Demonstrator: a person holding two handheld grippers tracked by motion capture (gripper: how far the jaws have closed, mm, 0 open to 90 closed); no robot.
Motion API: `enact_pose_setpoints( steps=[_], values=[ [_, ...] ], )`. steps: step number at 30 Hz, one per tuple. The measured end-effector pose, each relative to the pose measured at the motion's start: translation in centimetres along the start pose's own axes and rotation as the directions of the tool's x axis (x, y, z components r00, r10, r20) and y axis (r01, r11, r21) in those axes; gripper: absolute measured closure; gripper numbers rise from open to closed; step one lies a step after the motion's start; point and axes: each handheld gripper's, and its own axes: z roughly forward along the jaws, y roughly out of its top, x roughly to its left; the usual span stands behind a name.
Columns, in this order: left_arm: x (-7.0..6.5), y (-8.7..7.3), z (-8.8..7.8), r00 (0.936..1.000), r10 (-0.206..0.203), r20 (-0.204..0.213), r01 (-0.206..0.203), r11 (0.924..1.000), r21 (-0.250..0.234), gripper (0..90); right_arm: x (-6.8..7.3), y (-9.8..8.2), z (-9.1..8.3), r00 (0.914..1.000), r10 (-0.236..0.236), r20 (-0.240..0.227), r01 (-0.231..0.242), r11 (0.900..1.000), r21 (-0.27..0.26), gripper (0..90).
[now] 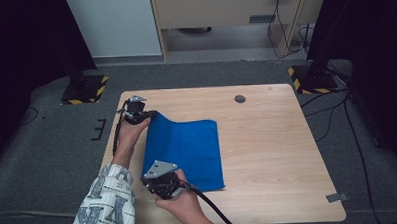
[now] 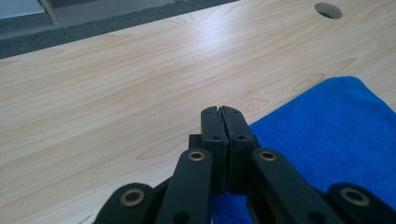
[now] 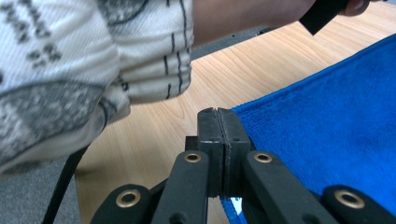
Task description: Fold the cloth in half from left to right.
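Left gripper (image 1: 145, 115): jaws pressed together, clamped on the far left corner of the blue towel (image 1: 185, 152); in the left gripper view (image 2: 219, 122) blue fabric shows below and between the jaw bases.
Left hand (image 1: 132, 130): wrapped around the gripper body from behind, forearm reaching forward along the table's left edge, patterned sleeve (image 1: 107, 205) at the elbow.
Right gripper (image 1: 150, 182): jaws clenched, gripping the near left corner of the towel; in the right gripper view (image 3: 218, 122) the towel's edge (image 3: 327, 135) runs straight into the closed jaws.
Right hand (image 1: 187, 205): holds the gripper from below and behind, wrist entering from the bottom edge, grey plate on top, cable trailing toward the lower right.
Towel position: on the left half of the wooden table (image 1: 278, 154); its left edge is lifted between the two grippers, curving up near the left gripper, while the right portion lies flat on the wood.
Towel condition: appears folded, one rectangle with straight edges.
Table: light wood, a round cable hole (image 1: 240, 98) well apart from the towel, toward the far side.
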Motion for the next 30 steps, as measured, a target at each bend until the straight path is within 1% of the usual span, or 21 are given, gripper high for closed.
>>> enact_pose_setpoints(
  steps=[2, 4, 6, 7, 8, 10, 12, 13, 15, 16, 19, 21, 24, 25, 30],
  values=[
    [-0.1, 0.1, 0.1, 1.0, -0.002, 0.003, 0.002, 1.0, -0.003, 88.8, -0.1, -0.2, -0.2, 1.0, 0.003, 0.002, -0.003, 1.0, 0.001, 89.4],
    [-0.6, 0.2, 0.6, 1.0, -0.004, 0.007, 0.004, 1.0, 0.006, 88.8, -0.5, -0.7, -0.8, 0.9999, 0.013, 0.006, -0.013, 1.0, -0.004, 89.4],
    [-1.2, 0.5, 1.0, 0.9996, -0.02, 0.021, 0.02, 0.9998, 0.001, 88.8, -0.8, -1.0, -1.3, 0.9997, 0.025, 0.008, -0.024, 1.0, -0.008, 89.4],
    [-1.5, 0.6, 1.2, 0.9997, -0.011, 0.02, 0.011, 0.9999, 0.006, 88.8, -0.9, -1.2, -1.5, 0.9995, 0.029, 0.011, -0.028, 1.0, -0.009, 89.4],
    [-1.5, 0.6, 1.2, 0.9997, -0.011, 0.02, 0.011, 0.9999, 0.006, 88.8, -0.9, -1.2, -1.5, 0.9995, 0.029, 0.011, -0.028, 1.0, -0.009, 89.4],
    [-2.1, 0.9, 1.7, 0.9999, 0.007, 0.015, -0.008, 0.9998, 0.019, 88.7, -1.2, -1.7, -2.1, 0.9994, 0.032, 0.016, -0.032, 0.999, -0.008, 89.4],
    [-2.5, 1.1, 2.0, 0.9998, 0.008, 0.019, -0.008, 0.9998, 0.02, 88.7, -1.5, -2.1, -2.6, 0.9991, 0.036, 0.024, -0.036, 0.999, -0.007, 89.4],
    [-3.0, 1.3, 2.6, 0.9997, 0.015, 0.02, -0.015, 0.9996, 0.025, 88.7, -1.9, -2.5, -3.1, 0.9985, 0.042, 0.034, -0.042, 0.999, -0.005, 89.4],
    [-3.2, 1.4, 2.9, 0.9997, 0.016, 0.019, -0.016, 0.9995, 0.027, 88.7, -2.0, -2.6, -3.3, 0.9984, 0.041, 0.04, -0.041, 0.999, -0.003, 89.3],
    [-3.4, 1.4, 3.3, 0.9997, 0.012, 0.023, -0.013, 0.9995, 0.028, 88.7, -2.3, -2.9, -3.9, 0.9981, 0.041, 0.046, -0.041, 0.999, 0.001, 89.4],
    [-4.0, 1.4, 4.0, 0.9994, -0.001, 0.034, 0.0, 0.9996, 0.029, 88.7, -2.7, -3.1, -4.3, 0.9978, 0.042, 0.051, -0.043, 0.999, 0.007, 89.3],
    [-4.6, 1.4, 4.8, 0.9994, 0.005, 0.035, -0.006, 0.9994, 0.034, 88.7, -3.2, -3.8, -4.9, 0.9969, 0.044, 0.065, -0.045, 0.999, 0.02, 89.3],
    [-5.0, 1.5, 5.2, 0.9992, 0.006, 0.04, -0.007, 0.9993, 0.036, 88.7, -3.6, -4.3, -5.3, 0.996, 0.049, 0.074, -0.051, 0.998, 0.03, 89.3],
    [-5.4, 1.6, 5.6, 0.999, 0.009, 0.044, -0.011, 0.9992, 0.039, 88.7, -4.0, -4.8, -5.5, 0.9951, 0.059, 0.079, -0.062, 0.997, 0.035, 89.4],
    [-6.1, 1.8, 6.1, 0.9987, 0.012, 0.05, -0.014, 0.9994, 0.031, 88.7, -4.4, -5.4, -6.0, 0.9939, 0.065, 0.09, -0.068, 0.997, 0.04, 89.4]
  ],
)
